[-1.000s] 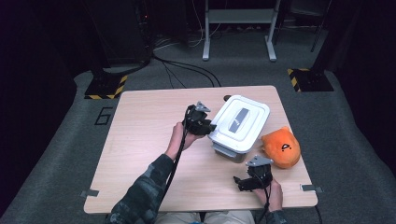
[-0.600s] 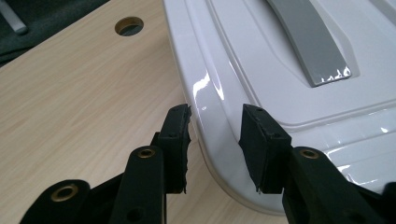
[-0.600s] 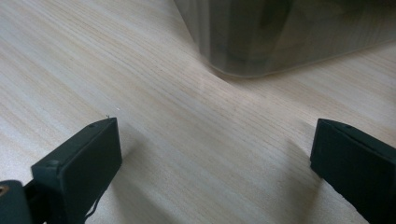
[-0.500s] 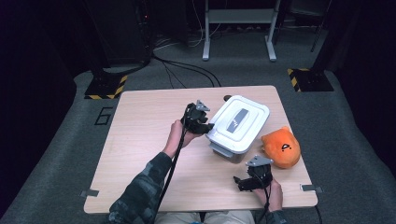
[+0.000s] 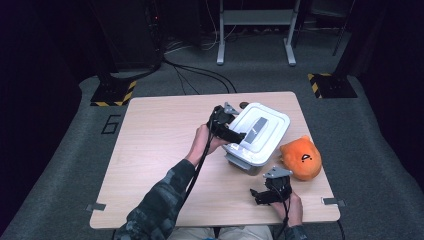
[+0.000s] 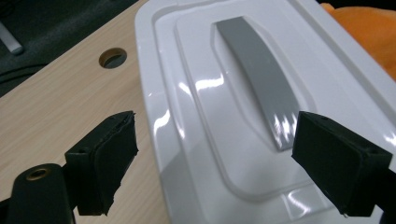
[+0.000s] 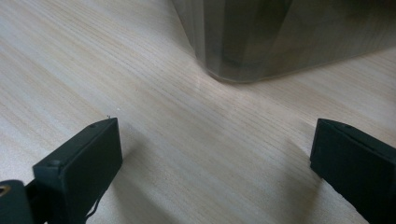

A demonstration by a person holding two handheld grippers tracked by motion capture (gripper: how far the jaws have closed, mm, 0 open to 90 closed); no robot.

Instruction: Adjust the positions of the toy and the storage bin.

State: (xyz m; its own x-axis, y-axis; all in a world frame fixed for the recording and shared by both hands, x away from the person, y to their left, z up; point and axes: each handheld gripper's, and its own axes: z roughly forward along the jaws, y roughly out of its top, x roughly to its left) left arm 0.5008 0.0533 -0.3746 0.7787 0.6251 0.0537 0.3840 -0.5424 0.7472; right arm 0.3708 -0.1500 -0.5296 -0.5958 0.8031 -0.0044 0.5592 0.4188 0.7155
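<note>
Left gripper [image 6: 215, 172]: my jaws have just been opening, spread over the white box lid [image 6: 243, 116], nothing pinched; right gripper [image 7: 215, 172]: released, wooden table [image 7: 140, 93] beneath.

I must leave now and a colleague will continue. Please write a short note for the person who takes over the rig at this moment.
Left gripper: jaws have just been opening; they now stand apart over the near-left edge of the white lidded box, gripping nothing.
Right gripper: open, low over the table, holding nothing.
Orange plush toy: on the table, right of the box.
Done: lid sits on the box, grey handle flat.
Left: cannot tell from here; probably the toy, still outside the box.
</note>
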